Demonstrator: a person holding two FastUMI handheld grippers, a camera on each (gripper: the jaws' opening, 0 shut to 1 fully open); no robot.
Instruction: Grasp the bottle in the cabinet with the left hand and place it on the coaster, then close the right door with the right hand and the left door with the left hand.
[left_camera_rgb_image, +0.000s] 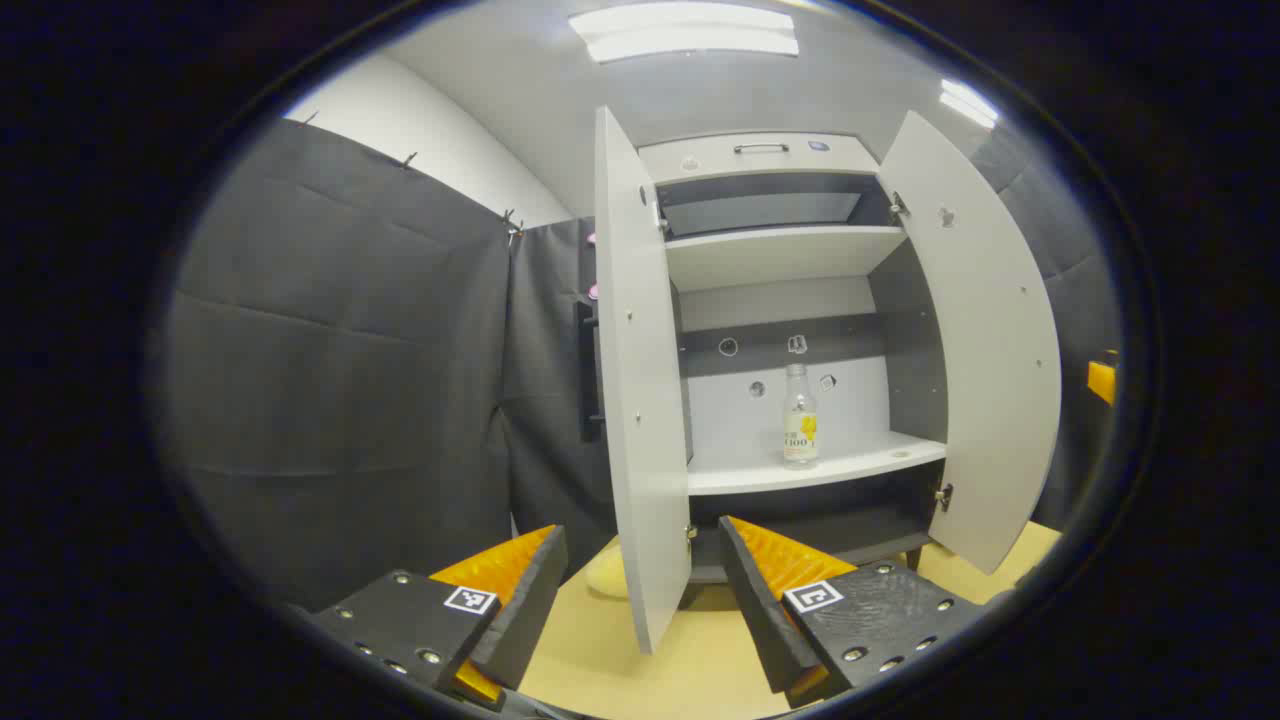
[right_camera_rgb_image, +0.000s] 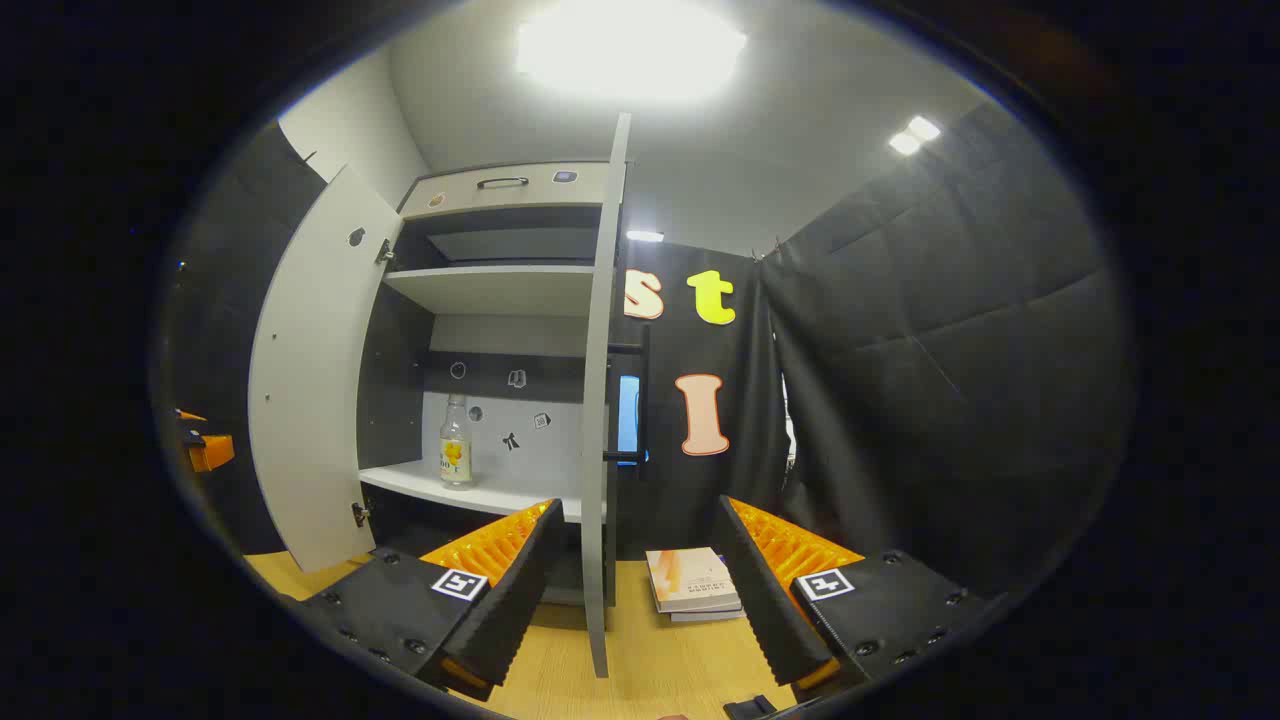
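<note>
A clear bottle (left_camera_rgb_image: 800, 415) with a yellow label stands upright on the lower shelf of the white cabinet (left_camera_rgb_image: 770, 255), whose two doors are swung wide. In the left gripper view my left gripper (left_camera_rgb_image: 640, 532) is open and holds nothing, well in front of the cabinet, with the left door (left_camera_rgb_image: 640, 400) straight ahead and the right door (left_camera_rgb_image: 985, 350) farther right. In the right gripper view my right gripper (right_camera_rgb_image: 636, 508) is open too, facing the edge of the right door (right_camera_rgb_image: 600, 400); the bottle (right_camera_rgb_image: 456, 440) and the left door (right_camera_rgb_image: 310, 380) lie to its left.
The cabinet stands on a light wooden table (left_camera_rgb_image: 700, 660). A pale rounded thing (left_camera_rgb_image: 607, 572) lies on it, half hidden behind the left door. Two stacked books (right_camera_rgb_image: 693, 580) lie to the right of the right door. Dark padded cloth walls close in on both sides.
</note>
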